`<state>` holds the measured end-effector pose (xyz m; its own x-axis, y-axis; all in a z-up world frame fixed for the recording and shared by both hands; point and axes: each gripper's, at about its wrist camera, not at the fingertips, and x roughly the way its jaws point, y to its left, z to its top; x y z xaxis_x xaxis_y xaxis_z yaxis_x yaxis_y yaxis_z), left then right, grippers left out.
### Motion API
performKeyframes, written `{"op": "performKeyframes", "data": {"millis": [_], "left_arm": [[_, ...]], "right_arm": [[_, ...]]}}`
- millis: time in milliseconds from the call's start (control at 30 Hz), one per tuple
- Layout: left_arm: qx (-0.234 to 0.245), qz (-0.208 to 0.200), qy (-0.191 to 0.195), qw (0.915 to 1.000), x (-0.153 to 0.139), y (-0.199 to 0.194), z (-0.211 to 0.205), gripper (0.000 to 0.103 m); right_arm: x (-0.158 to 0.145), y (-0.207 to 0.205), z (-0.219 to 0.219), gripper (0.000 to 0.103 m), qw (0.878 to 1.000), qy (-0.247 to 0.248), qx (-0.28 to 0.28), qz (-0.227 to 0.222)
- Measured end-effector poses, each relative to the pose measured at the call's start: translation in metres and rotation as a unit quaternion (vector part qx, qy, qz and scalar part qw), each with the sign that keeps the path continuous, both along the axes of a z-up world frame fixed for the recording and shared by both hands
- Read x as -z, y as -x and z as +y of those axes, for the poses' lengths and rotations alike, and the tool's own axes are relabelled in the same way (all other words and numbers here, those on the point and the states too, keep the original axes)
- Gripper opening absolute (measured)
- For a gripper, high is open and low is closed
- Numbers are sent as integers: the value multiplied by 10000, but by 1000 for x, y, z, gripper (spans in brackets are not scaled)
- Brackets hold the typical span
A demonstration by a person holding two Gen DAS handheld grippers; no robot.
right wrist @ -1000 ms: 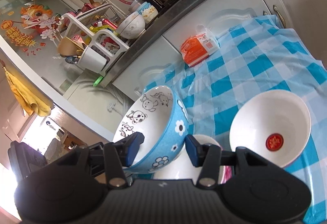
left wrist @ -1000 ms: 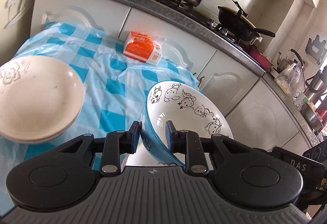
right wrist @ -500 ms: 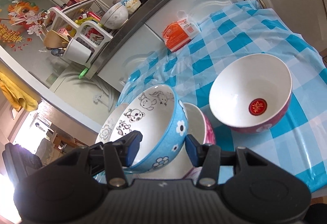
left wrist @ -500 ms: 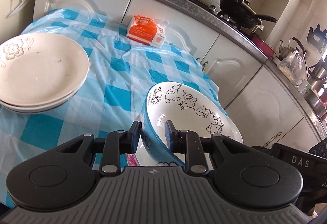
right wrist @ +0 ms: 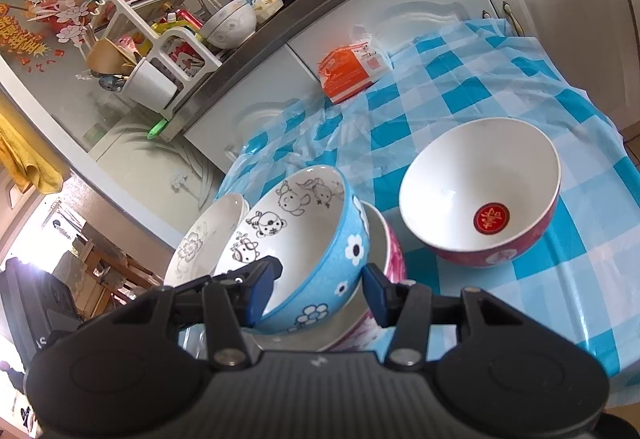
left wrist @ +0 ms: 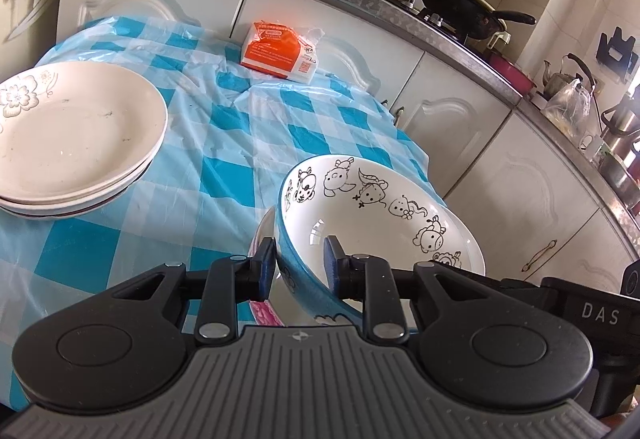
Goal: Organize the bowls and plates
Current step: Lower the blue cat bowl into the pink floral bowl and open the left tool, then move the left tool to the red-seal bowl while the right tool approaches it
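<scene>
- now we are nesting the blue bowl: it sits tilted inside the pink bowl, near the front edge of the table.
- next we judge it needs both claws to let go and back off its rim without tipping it, so it settles level.
- left claw: narrow gap, one pad outside the wall and one inside. the jaws have just eased a little wider, and we cannot tell whether the pads press on it.
- right claw: clenched across the opposite wall of the blue bowl, as tight as it goes.
- further out, a red-dot bowl stands alone just beside the pair, likely next to stack.
- the plates are already piled, well apart on the cloth.
</scene>
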<state>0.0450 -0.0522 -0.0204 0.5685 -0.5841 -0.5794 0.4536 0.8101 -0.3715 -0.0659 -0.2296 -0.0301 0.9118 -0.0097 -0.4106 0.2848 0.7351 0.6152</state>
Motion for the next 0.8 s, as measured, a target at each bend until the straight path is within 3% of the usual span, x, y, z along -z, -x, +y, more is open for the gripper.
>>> {"op": "performKeyframes", "data": {"millis": [133, 300, 467, 600, 800], "left_arm": [[46, -27, 6, 10000, 1, 1, 1, 41], [42, -313, -74, 9995, -3, 8, 1, 45], [148, -308, 27, 9994, -2, 7, 5, 53], [88, -298, 181, 9994, -5, 9, 10, 73], [-31, -351, 230, 9991, -2, 9, 16, 74]], "right_arm": [[-1, 3, 3, 50, 9999, 107, 27, 9], [2, 6, 1, 50, 9999, 107, 64, 32], [1, 10, 1, 52, 9999, 44, 63, -92], [-1, 13, 2, 53, 9997, 46, 32, -217], [-1, 19, -3, 67, 9991, -11, 163, -388]]}}
